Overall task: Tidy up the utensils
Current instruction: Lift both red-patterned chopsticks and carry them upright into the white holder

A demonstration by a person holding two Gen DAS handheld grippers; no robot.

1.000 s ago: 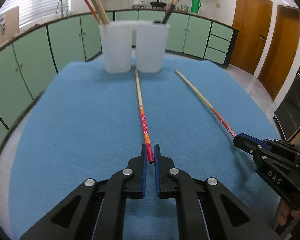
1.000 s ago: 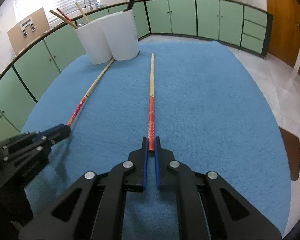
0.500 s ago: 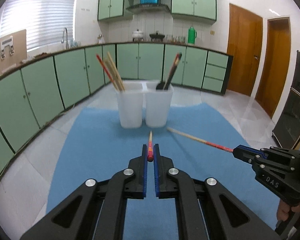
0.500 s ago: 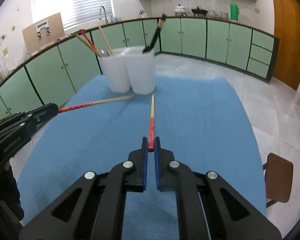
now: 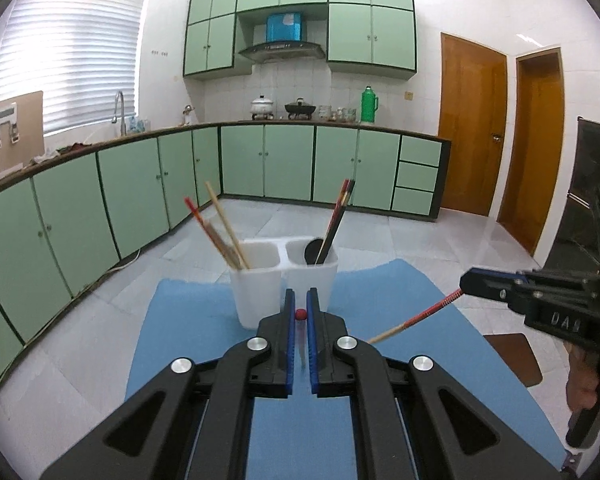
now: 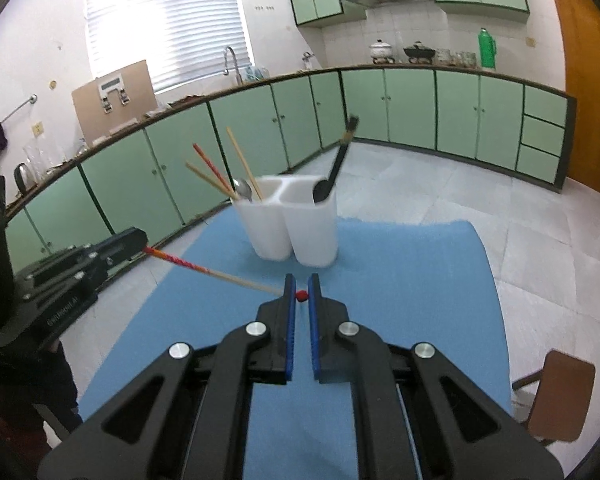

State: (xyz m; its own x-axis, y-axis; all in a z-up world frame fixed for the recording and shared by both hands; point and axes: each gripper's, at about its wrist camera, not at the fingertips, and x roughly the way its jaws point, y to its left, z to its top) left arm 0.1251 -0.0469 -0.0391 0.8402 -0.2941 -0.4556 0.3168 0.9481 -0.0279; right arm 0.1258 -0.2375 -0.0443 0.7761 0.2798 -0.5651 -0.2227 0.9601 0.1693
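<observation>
Both chopsticks lifted off bench, now airborne. Left hand-held gripper (image 5: 300,314) and right hand-held gripper (image 6: 301,295) each pinch one chopstick. Holder (image 6: 288,220) at 12 o'clock; tip points downward before lowering in.

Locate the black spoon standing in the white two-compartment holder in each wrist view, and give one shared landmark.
Left wrist view: the black spoon sits centre, in the holder's right compartment.
Right wrist view: the black spoon sits centre, upper half, same compartment.
Shared landmark: the green thermos flask on the counter.

Bright window (image 6: 168,24) glare; fisheye-bent edges; slight blur
</observation>
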